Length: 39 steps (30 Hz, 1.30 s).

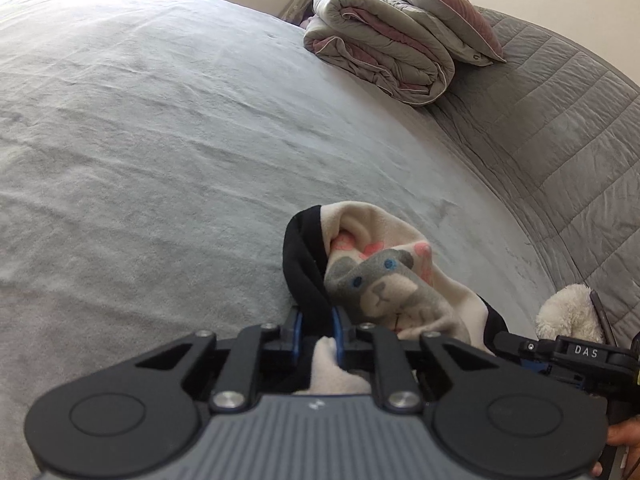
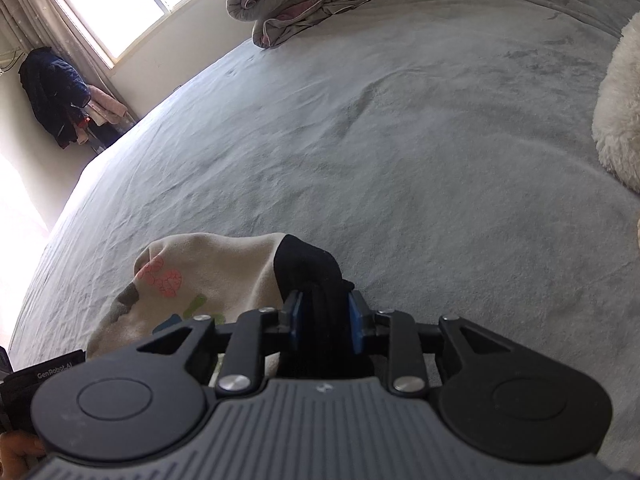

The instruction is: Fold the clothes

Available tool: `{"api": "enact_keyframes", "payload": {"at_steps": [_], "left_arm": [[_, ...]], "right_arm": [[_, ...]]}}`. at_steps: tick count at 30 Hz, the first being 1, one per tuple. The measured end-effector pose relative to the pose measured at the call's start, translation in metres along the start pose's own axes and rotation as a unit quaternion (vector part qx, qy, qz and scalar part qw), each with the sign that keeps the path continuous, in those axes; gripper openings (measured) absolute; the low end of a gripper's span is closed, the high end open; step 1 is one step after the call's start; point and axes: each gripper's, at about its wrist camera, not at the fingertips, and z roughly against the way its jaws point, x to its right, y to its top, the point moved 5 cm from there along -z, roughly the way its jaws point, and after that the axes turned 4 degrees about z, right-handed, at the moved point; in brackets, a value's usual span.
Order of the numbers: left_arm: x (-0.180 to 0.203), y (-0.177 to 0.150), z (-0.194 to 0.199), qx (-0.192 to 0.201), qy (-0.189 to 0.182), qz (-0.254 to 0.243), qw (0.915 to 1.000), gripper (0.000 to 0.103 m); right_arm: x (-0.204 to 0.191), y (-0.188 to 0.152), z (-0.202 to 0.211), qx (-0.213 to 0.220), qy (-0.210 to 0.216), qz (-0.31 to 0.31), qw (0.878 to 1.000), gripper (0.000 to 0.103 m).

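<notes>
A cream fleece garment (image 1: 380, 280) with a grey bear print, pink marks and black trim lies bunched on the grey bed (image 1: 160, 140). My left gripper (image 1: 318, 320) is shut on its near edge, with black trim and cream cloth pinched between the blue pads. In the right wrist view the same garment (image 2: 200, 272) lies at the lower left, and its black cuff (image 2: 308, 264) runs between the jaws of my right gripper (image 2: 326, 316). Those jaws stand partly open and the cuff sits loosely between the pads. The right gripper's black body (image 1: 576, 354) shows at the left view's right edge.
A folded grey-and-pink duvet (image 1: 380, 52) with a pillow (image 1: 440, 8) on top sits at the far end of the bed. A white fluffy item (image 2: 620, 100) lies to the right. A quilted grey cover (image 1: 560, 120) borders that side. Window (image 2: 120, 0) and hanging dark jacket (image 2: 52, 92) stand beyond the bed.
</notes>
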Motion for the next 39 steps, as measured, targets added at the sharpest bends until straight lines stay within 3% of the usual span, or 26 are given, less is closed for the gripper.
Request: {"api": "enact_keyframes", "payload": {"at_steps": [10, 19, 25, 27, 31, 35, 38, 39], "left_arm": [[-0.008, 0.035, 0.045, 0.105, 0.062, -0.036, 0.9919, 0.013], [-0.031, 0.055, 0.073, 0.156, 0.113, -0.023, 0.9809, 0.013], [-0.04, 0.064, 0.091, 0.196, 0.163, -0.033, 0.9664, 0.013], [-0.042, 0.066, 0.095, 0.191, 0.174, -0.034, 0.9654, 0.013], [-0.045, 0.064, 0.102, 0.157, 0.153, -0.018, 0.9756, 0.013], [-0.043, 0.052, 0.103, 0.117, 0.085, 0.01, 0.9894, 0.013], [-0.035, 0.042, 0.104, 0.092, 0.037, 0.018, 0.9949, 0.014], [-0.031, 0.038, 0.104, 0.082, 0.02, 0.019, 0.9962, 0.014]], "right_arm": [[-0.02, 0.002, -0.004, -0.004, 0.022, 0.006, 1.0, 0.044], [-0.037, 0.006, -0.006, 0.001, 0.029, 0.007, 1.0, 0.045], [-0.043, 0.006, -0.009, 0.0, 0.03, 0.011, 0.999, 0.045], [-0.045, 0.006, -0.009, 0.0, 0.03, 0.013, 0.999, 0.045], [-0.044, 0.005, -0.009, 0.0, 0.026, 0.015, 1.0, 0.045], [-0.04, 0.005, -0.005, 0.0, 0.022, 0.01, 1.0, 0.045], [-0.038, 0.006, -0.001, 0.001, 0.022, 0.005, 1.0, 0.046], [-0.039, 0.007, 0.001, 0.004, 0.025, 0.005, 1.0, 0.051]]}}
